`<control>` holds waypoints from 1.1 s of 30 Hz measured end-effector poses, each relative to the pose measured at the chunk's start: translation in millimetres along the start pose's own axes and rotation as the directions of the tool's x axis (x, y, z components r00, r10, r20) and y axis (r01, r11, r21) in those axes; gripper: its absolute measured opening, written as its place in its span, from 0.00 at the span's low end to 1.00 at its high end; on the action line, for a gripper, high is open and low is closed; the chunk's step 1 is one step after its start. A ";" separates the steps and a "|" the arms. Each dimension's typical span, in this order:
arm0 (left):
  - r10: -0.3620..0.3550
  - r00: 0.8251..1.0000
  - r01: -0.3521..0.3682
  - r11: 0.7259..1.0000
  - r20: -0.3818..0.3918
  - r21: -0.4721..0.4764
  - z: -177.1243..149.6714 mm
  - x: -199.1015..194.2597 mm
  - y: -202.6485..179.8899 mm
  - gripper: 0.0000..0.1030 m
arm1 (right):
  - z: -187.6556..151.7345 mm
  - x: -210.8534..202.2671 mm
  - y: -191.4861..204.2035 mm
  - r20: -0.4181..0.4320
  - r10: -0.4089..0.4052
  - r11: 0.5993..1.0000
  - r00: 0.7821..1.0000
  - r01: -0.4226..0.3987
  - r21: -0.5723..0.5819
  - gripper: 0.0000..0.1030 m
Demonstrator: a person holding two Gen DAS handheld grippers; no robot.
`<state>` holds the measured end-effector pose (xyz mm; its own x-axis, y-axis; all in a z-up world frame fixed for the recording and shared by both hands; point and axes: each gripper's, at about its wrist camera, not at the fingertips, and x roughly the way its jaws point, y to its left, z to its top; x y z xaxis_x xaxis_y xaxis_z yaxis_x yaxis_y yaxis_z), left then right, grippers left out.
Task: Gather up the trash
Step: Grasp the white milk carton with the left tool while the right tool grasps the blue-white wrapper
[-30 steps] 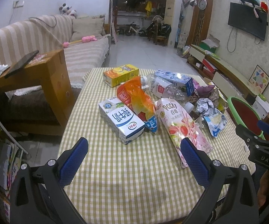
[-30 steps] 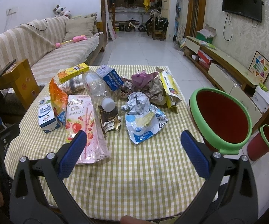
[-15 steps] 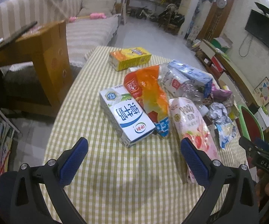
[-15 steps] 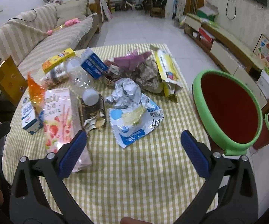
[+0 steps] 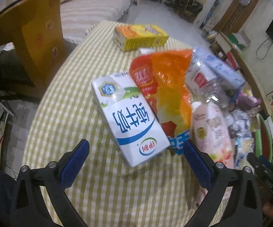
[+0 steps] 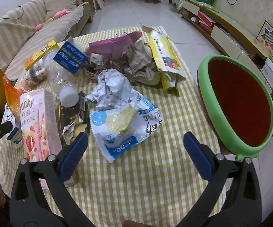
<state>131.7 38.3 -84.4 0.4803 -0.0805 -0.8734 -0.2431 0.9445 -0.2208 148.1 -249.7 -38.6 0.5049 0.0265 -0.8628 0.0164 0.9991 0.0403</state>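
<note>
The left gripper (image 5: 134,153) is spread wide, with the milk box (image 5: 128,117) on the table (image 5: 60,102) right ahead. The right gripper (image 6: 135,147) (wide too) faces a blue wrapper (image 6: 125,124); the bin (image 6: 238,104) is beside.

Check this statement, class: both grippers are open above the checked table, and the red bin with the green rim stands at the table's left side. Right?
Not quite. The bin stands at the table's right side, as the right wrist view shows. Both the left gripper and the right gripper are open.

Checked table (image 6: 155,179); trash (image 6: 125,121) scattered.
</note>
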 end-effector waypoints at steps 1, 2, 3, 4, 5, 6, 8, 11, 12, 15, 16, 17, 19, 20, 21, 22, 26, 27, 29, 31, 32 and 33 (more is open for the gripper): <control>0.007 1.000 -0.007 1.000 -0.013 -0.003 1.1 6.3 0.1 0.92 | -0.2 0.1 -0.8 0.002 -0.001 1.000 1.000 0.001 0.001 0.97; 0.013 1.000 -0.013 1.000 -0.018 -0.006 2.4 8.4 1.3 0.92 | 0.9 0.3 -2.1 0.003 -0.002 1.000 1.000 0.002 0.002 0.97; 0.030 0.999 -0.030 1.000 -0.022 -0.009 3.3 11.3 2.9 0.92 | 1.9 0.2 -4.6 0.004 -0.002 1.000 1.000 0.002 0.004 0.97; 0.043 0.999 -0.044 0.999 -0.024 -0.016 3.9 12.6 5.3 0.92 | 1.9 -0.1 -5.3 0.005 -0.002 1.000 1.000 0.002 0.006 0.97; 0.047 0.999 -0.047 0.999 -0.024 -0.022 3.8 12.4 8.8 0.92 | 2.2 0.0 -5.9 0.005 -0.001 1.000 1.000 0.001 0.008 0.97; 0.055 0.998 -0.056 0.998 -0.024 -0.030 3.9 12.1 12.0 0.92 | 2.4 0.3 -6.8 0.004 0.000 1.000 1.000 0.000 0.008 0.97; 0.084 0.996 -0.085 0.996 -0.022 -0.042 2.8 8.1 18.3 0.92 | 3.2 3.0 -6.6 0.001 0.000 1.000 1.000 0.000 0.005 0.97; 0.122 0.992 -0.123 0.990 -0.029 -0.066 3.6 4.8 26.0 0.92 | 4.7 6.1 -5.5 -0.002 0.005 1.000 1.000 -0.005 0.002 0.97; 0.120 0.992 -0.122 0.990 -0.033 -0.070 5.1 5.2 27.2 0.92 | 4.8 6.7 -3.8 -0.003 0.005 1.000 1.000 -0.005 0.002 0.97; 0.120 0.992 -0.121 0.990 -0.025 -0.070 11.8 6.8 26.9 0.91 | 7.8 11.0 -1.7 -0.009 0.004 1.000 1.000 -0.004 0.010 0.97; 0.120 0.992 -0.121 0.990 -0.024 -0.070 13.0 6.7 26.8 0.91 | 9.1 13.4 -2.0 -0.013 0.002 1.000 1.000 -0.002 0.015 0.97; 0.121 0.992 -0.122 0.990 -0.021 -0.067 15.7 7.8 26.1 0.91 | 10.4 16.1 -2.8 -0.016 -0.001 1.000 1.000 0.002 0.021 0.97; 0.124 0.992 -0.125 0.991 -0.020 -0.056 21.3 10.7 23.8 0.91 | 12.1 20.3 -3.4 -0.020 -0.002 1.000 1.000 0.002 0.029 0.96; 0.124 0.992 -0.125 0.991 -0.019 -0.052 22.3 10.4 23.6 0.91 | 12.9 22.1 -3.4 -0.023 0.002 1.000 1.000 -0.001 0.030 0.96; 0.123 0.992 -0.124 0.991 -0.019 -0.047 24.0 10.3 23.2 0.88 | 14.3 24.9 -2.5 -0.028 0.011 0.999 1.000 -0.010 0.031 0.96; 0.124 0.992 -0.125 0.991 -0.022 -0.043 24.0 9.8 23.4 0.85 | 15.5 26.7 -1.3 -0.032 0.018 0.999 0.999 -0.017 0.029 0.96; 0.130 0.991 -0.131 0.991 -0.036 -0.018 23.5 11.2 21.9 0.73 | 18.7 34.3 3.4 -0.051 0.038 0.999 0.998 -0.037 0.019 0.88; 0.130 0.991 -0.131 0.991 -0.044 -0.011 23.1 12.4 21.4 0.71 | 19.4 37.0 3.0 -0.061 0.047 0.999 0.997 -0.045 0.023 0.80; 0.119 0.992 -0.119 0.993 -0.051 0.002 21.5 13.9 20.6 0.64 | 18.3 40.9 1.6 -0.080 0.064 0.997 0.995 -0.061 0.037 0.67; 0.113 0.992 -0.112 0.994 -0.052 0.014 18.8 12.9 18.5 0.56 | 16.6 42.4 0.2 -0.087 0.079 0.996 0.993 -0.075 0.040 0.59; 0.107 0.993 -0.106 0.994 -0.051 0.020 17.9 12.0 16.8 0.54 | 15.7 41.9 -1.0 -0.089 0.084 0.996 0.992 -0.081 0.042 0.55; 0.110 0.993 -0.109 0.994 -0.051 0.028 17.5 11.2 15.4 0.54 | 15.4 41.6 -1.9 -0.092 0.087 0.996 0.992 -0.083 0.043 0.46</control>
<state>148.1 57.5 -90.0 0.4068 0.0082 -0.9135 -0.2706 0.9561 -0.1120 182.4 -251.0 -66.8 0.4232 0.1160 -0.8986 0.0119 0.9910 0.1335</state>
